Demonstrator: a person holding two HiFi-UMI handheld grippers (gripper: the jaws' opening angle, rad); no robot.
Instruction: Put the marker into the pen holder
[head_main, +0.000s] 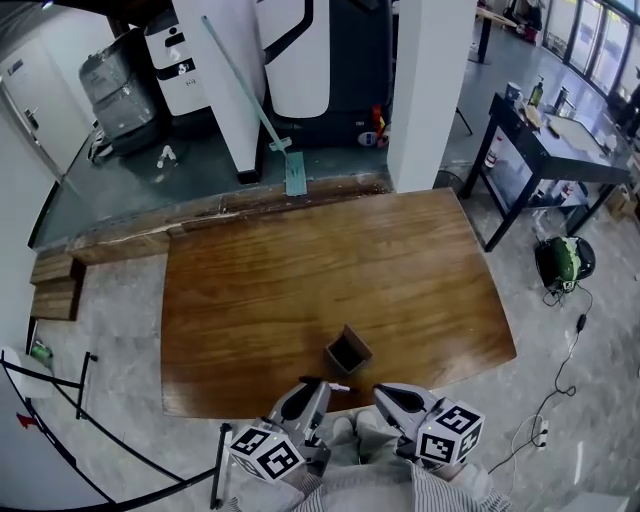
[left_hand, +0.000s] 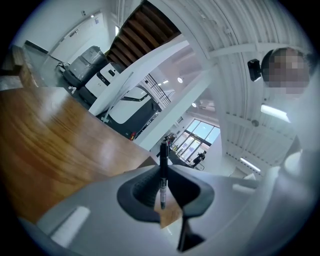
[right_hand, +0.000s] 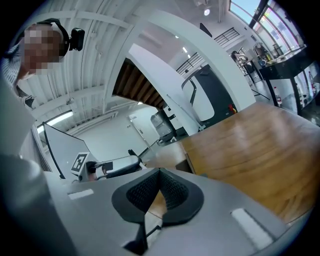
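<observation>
A small brown square pen holder (head_main: 348, 350) stands open-topped near the front edge of the wooden table (head_main: 300, 280). Just in front of it, at the table's edge, my left gripper (head_main: 318, 384) is shut on a black marker (head_main: 333, 386) whose pale end points right. In the left gripper view the marker (left_hand: 163, 172) stands upright, pinched between the dark pads (left_hand: 145, 187). My right gripper (head_main: 386, 394) sits right beside it, front right of the holder, shut with nothing in it. In the right gripper view its pads (right_hand: 145, 190) meet at the tip.
A long-handled squeegee (head_main: 265, 125) leans beyond the table's far edge, next to a white pillar (head_main: 430, 90) and white machines (head_main: 290, 50). A black workbench (head_main: 550, 145) stands at the right. Wooden blocks (head_main: 55, 285) lie left; a cable (head_main: 570, 350) runs on the floor.
</observation>
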